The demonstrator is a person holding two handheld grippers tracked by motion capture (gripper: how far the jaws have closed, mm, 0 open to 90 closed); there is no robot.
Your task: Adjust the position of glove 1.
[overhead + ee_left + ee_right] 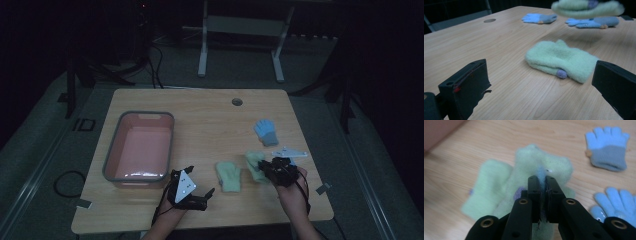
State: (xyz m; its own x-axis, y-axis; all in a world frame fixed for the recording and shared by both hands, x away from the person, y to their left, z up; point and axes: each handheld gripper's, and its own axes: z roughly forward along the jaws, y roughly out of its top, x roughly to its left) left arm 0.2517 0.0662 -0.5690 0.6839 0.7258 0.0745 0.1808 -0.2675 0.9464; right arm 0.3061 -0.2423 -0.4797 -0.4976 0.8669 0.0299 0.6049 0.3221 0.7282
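- A pink plastic basin point(140, 148) with a grey rim sits on the left half of the wooden table point(210, 120), with nothing visible inside it.
- The left gripper point(192, 186) rests low at the near edge, just right of the basin's near corner, with a white three-cornered plate on top. Its jaws stand wide apart and hold nothing.
- Just right of it, a pale green mitten point(561, 60) lies flat on the table. In the left gripper view it lies ahead of the open jaws, apart from them, with a small purple tab at its near edge.
- Next comes a second green mitten point(541, 167), pinched in the right gripper point(542, 182). The jaws are drawn in narrow on the fleece, and the left gripper view shows this mitten blurred and raised off the table.
- The person's right hand point(292, 187) holds that gripper near the table's right front.
- Further right and farther back, a blue glove point(608, 146) with a grey cuff lies flat.
- A second blue glove point(617, 200) lies just beside the right gripper, fingers spread.
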